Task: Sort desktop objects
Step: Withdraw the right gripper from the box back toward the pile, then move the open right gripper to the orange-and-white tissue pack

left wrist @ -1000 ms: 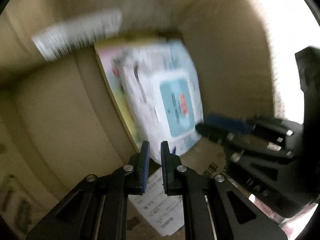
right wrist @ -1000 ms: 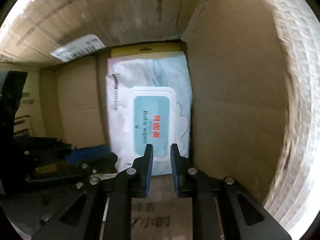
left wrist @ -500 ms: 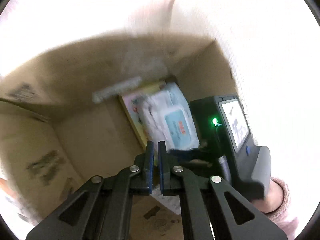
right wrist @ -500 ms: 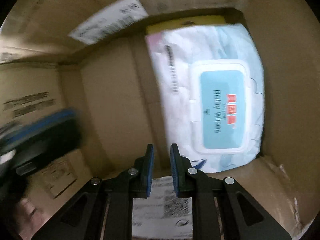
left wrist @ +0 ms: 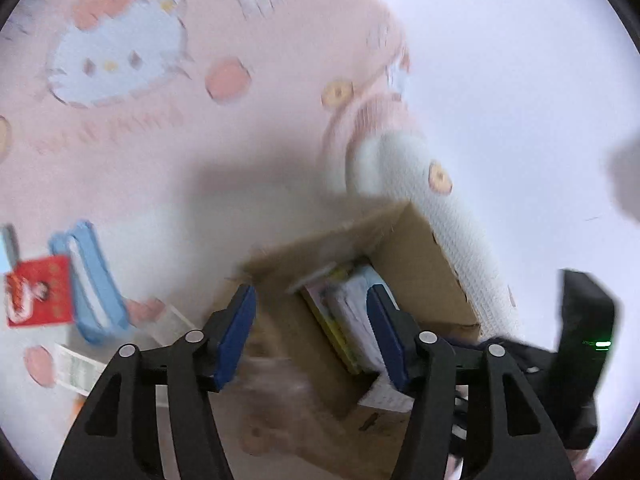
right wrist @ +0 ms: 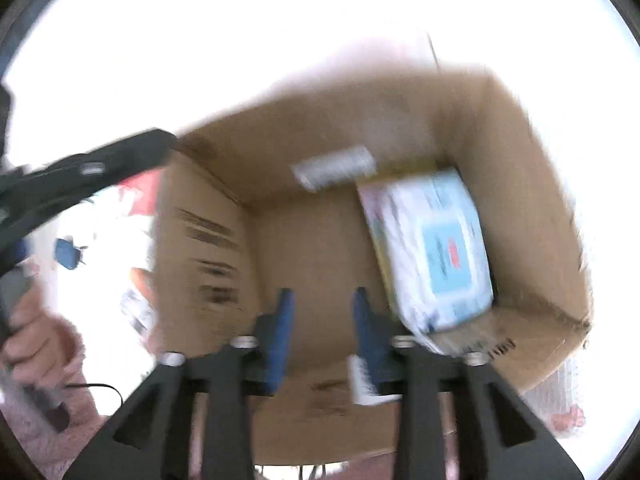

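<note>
Above the cardboard box (right wrist: 320,248), both tools' jaws were opening, empty: left tool (left wrist: 312,334), right tool (right wrist: 322,330). Inside lay a wipes pack (right wrist: 444,248); a red packet (left wrist: 38,290) sat beside the box.

The box (right wrist: 320,248) is plain brown cardboard, matt and a little rough, with a torn, fuzzy edge at its near right corner and a white paper label (right wrist: 334,168) stuck on its far wall. Inside on the right lies a pack of wipes (right wrist: 440,248) in soft, faintly shiny plastic film with a smoother blue lid panel. Both grippers look like matt black plastic with bright metal screw heads and dull blue pads (left wrist: 236,336). The table cover (left wrist: 248,32) is pink printed cloth, and the sleeve (right wrist: 76,420) at the near left is fuzzy pink fabric.
</note>
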`<state>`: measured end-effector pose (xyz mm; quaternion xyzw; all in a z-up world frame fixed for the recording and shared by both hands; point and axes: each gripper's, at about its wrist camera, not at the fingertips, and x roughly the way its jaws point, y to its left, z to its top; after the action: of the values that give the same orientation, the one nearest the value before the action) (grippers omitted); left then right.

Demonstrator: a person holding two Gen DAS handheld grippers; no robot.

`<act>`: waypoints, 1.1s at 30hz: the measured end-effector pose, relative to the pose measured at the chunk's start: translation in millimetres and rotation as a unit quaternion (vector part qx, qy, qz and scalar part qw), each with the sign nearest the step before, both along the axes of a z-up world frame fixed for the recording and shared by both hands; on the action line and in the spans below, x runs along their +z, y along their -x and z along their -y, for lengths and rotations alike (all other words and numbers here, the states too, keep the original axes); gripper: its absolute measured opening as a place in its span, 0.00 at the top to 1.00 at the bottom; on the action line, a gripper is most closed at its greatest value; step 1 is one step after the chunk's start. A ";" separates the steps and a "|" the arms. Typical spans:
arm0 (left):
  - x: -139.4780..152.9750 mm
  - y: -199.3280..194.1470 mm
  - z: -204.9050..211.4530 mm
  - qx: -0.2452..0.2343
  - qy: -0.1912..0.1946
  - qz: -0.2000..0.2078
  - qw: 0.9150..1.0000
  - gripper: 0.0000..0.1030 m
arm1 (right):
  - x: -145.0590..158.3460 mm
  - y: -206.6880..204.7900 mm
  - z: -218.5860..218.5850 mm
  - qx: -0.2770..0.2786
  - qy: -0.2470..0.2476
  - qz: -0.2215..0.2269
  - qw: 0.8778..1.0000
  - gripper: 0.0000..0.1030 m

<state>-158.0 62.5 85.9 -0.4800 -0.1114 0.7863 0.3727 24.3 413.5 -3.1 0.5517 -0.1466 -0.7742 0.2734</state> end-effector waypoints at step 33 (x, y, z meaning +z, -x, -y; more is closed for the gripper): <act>-163.2 -81.3 201.4 0.120 0.145 -0.083 0.979 0.47 | -108.1 -111.3 303.9 -0.045 0.093 -0.021 0.994 0.79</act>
<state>-76.6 -139.0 -77.3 -0.4450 -0.0213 0.8704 0.2097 135.7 109.6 -111.1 0.5006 -0.2372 -0.7797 0.2917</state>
